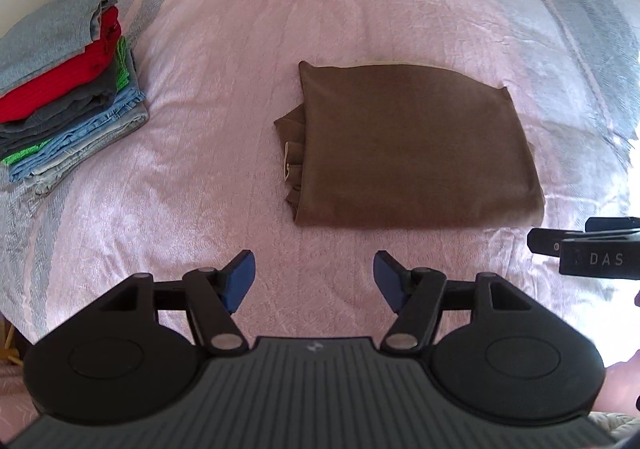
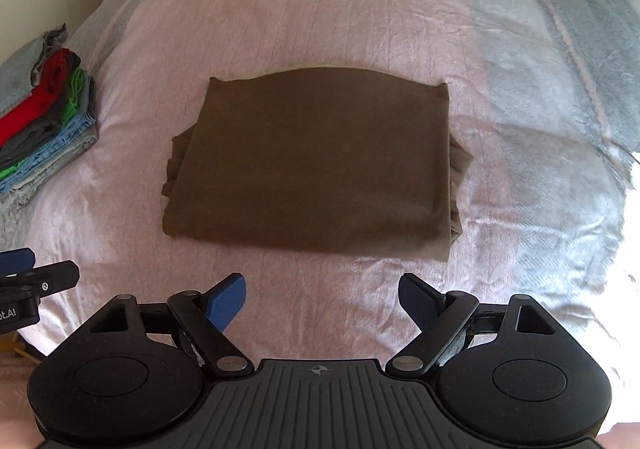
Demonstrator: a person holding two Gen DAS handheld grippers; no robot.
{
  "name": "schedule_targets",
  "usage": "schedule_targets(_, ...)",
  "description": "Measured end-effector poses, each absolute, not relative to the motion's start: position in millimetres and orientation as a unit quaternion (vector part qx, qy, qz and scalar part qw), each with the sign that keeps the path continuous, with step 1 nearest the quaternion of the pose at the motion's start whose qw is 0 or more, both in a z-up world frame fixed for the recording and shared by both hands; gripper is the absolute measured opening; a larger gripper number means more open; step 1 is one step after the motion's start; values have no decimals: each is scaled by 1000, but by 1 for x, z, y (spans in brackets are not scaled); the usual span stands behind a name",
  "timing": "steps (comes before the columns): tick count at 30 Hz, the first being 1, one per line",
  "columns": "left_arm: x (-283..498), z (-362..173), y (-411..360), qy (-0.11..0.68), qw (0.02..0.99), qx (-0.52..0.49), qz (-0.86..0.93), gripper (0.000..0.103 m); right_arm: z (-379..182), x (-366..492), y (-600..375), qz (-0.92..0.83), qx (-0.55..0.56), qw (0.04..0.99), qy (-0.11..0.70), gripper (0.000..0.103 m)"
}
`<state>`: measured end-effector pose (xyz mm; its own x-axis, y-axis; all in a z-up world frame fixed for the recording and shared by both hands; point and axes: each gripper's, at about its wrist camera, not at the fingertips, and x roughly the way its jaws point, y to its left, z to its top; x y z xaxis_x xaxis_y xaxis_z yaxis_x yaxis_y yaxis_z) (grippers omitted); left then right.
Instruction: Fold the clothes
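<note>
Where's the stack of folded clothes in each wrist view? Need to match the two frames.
Left wrist view: stack of folded clothes at the left edge, upper half, grey item on top, large and close.
Right wrist view: the same stack at the far left edge, mid-height, smaller and partly cut off.
Shared landmark: the folded brown garment on the pink bedspread, to the right of the stack in both.

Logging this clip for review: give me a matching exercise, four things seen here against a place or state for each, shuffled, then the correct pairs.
Things:
1. brown garment
2. stack of clothes
3. left claw
4. grey top

Places or states:
A. open, holding nothing
B. uppermost layer of the pile
C. folded, middle of the pink bedspread
D. at the bed's left edge

Pairs: 1-C, 2-D, 3-A, 4-B
</note>
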<state>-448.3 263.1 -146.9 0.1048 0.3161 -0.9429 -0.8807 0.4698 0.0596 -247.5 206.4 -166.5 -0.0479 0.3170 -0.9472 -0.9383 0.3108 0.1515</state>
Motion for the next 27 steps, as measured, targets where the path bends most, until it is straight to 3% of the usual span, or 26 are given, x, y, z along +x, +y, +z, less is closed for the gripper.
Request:
schedule_targets(16, -422, -165, 276, 523, 663, -292, 449, 62, -205, -221, 224, 508, -326, 588, 538, 86)
schedule_targets(22, -426, -189, 292, 522, 672, -298, 433, 62, -232, -187, 210, 488, -270, 612, 561, 86)
schedule_targets(27, -430, -228, 317, 503, 700, -311, 399, 43, -265, -132, 185, 446, -139, 657, 591, 86)
